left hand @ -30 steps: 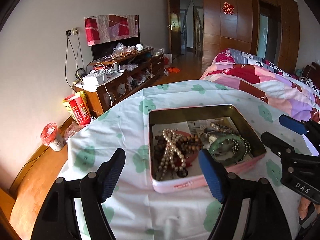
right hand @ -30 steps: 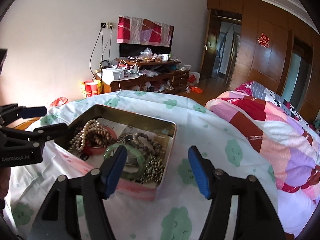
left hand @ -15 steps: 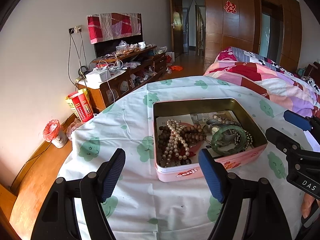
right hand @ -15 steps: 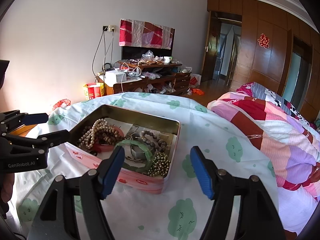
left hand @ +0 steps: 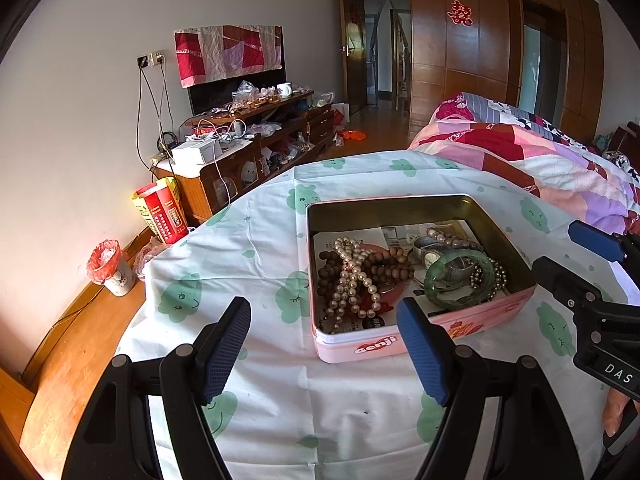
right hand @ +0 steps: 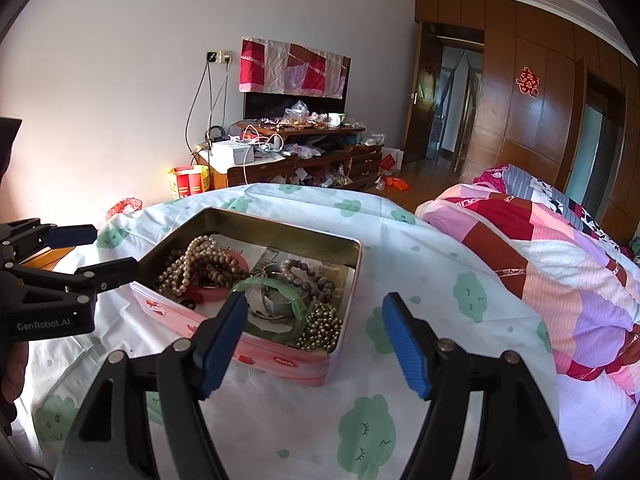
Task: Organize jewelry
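A pink tin (left hand: 416,344) sits on the worktop (left hand: 256,248) under a white cloth with green prints, holding a pearl strand (left hand: 356,276), brown beads (left hand: 384,264) and a green bangle (left hand: 460,280). The left tongs (left hand: 324,344) and the right tongs (right hand: 316,344) both gape wide and empty, just short of the tin.

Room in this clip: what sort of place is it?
Most likely a lived-in home bedroom: a bed with a patchwork quilt, a cluttered wooden TV cabinet and wooden wardrobe doors.
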The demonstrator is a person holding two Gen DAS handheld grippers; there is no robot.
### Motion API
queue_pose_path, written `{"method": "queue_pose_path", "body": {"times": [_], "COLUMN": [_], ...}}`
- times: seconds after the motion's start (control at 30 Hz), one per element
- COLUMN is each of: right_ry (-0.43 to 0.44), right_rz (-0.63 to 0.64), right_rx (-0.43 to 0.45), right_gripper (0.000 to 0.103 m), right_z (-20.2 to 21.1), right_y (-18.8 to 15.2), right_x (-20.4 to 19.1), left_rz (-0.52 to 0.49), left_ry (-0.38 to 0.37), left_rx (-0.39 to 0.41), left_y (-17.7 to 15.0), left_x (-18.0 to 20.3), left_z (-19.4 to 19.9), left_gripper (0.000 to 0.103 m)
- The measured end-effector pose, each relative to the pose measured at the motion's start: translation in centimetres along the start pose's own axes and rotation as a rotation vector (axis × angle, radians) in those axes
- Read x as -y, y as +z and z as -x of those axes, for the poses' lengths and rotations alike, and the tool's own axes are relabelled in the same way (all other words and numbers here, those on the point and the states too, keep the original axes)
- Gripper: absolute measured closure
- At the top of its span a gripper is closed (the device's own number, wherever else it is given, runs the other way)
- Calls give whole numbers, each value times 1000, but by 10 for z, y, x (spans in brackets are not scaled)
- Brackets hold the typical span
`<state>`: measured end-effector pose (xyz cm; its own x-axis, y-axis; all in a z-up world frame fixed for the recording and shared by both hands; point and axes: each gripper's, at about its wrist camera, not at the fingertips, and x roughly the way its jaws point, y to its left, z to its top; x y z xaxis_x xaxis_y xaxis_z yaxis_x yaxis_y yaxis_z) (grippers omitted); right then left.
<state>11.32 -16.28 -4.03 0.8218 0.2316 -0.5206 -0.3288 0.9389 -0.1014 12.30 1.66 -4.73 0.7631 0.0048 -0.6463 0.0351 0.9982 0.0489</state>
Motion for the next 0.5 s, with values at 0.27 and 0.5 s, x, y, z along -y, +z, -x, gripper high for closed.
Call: {"method": "queue_pose_path", "body": {"times": [0.27,0.5], "right_ry": [-2,0], "right_rz": [0,3], "right_rx": [3,0], "right_gripper": [28,28], "right_z": [0,0], "right_y": [0,0], "right_x": [0,0], "left_rz": [0,-6], "left_ry": [1,2], "left_rx": [-1,-1], "left_y": [0,0], "left_x": [0,0], "left_z": [0,-2], "left_gripper": [27,27]}}
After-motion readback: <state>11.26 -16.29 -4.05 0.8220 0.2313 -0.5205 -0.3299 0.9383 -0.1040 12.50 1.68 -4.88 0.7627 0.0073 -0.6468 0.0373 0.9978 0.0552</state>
